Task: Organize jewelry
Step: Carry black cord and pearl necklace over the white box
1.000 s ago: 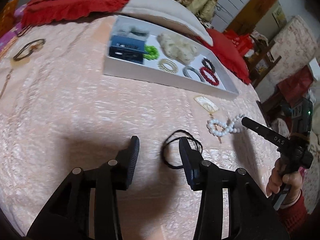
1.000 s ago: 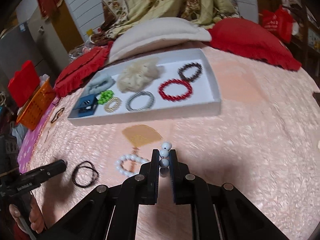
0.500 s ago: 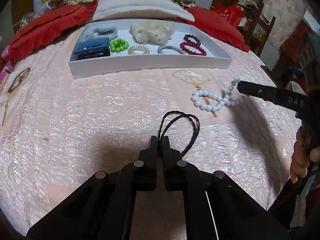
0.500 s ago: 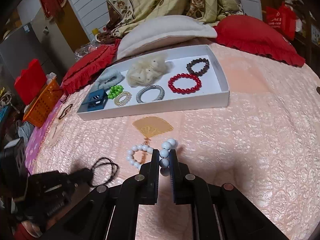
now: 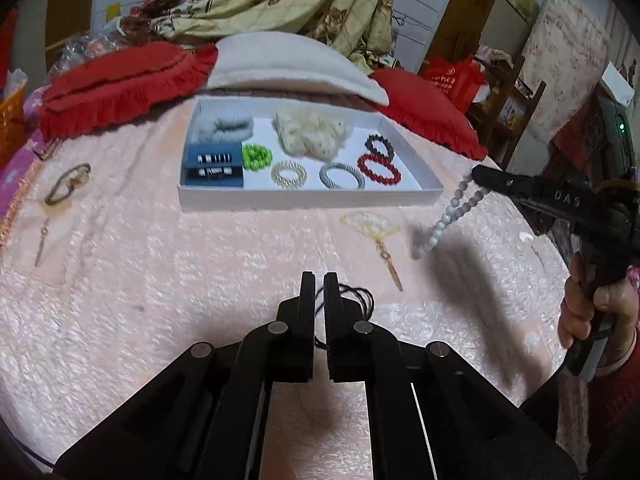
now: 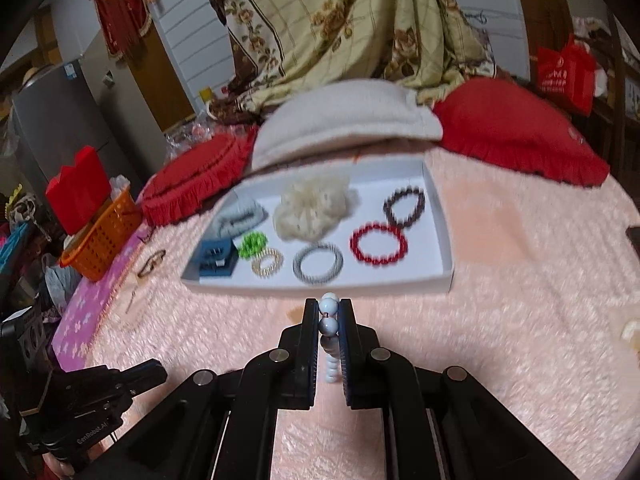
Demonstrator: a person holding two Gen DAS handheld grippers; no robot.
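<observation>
Left wrist view: the left gripper [image 5: 319, 280] is seen closed tight, with a thin black cord loop [image 5: 362, 298] pinched between its fingers, the loop trailing to the right of the fingertips above the pink bedspread [image 5: 160, 280]. Farther right, the right gripper [image 5: 478, 176] is held by a hand [image 5: 596, 308] in a red sleeve, and a white bead bracelet [image 5: 444, 220] is clamped at its tip and hangs down clear of the bed.

In the right wrist view, the right gripper [image 6: 329, 304] is shown nearly closed on the white bead bracelet [image 6: 329, 320], several beads being stacked between the fingers. The left gripper [image 6: 156, 370] is visible at the lower left edge.

A white tray [image 5: 312, 200] lies on the bedspread ahead of both grippers. In it are laid a red bead bracelet [image 5: 378, 168], a dark bead bracelet [image 5: 378, 146], a grey coil bracelet [image 5: 342, 176], a gold coil bracelet [image 5: 289, 174], a green bead bracelet [image 5: 257, 156], a cream scrunchie [image 5: 312, 132], a grey scrunchie [image 5: 226, 126] and a blue box [image 5: 214, 166].

A fan-shaped pendant [image 5: 372, 226] lies on the bedspread just in front of the tray, and a brown bracelet [image 5: 68, 188] lies well to the left.
</observation>
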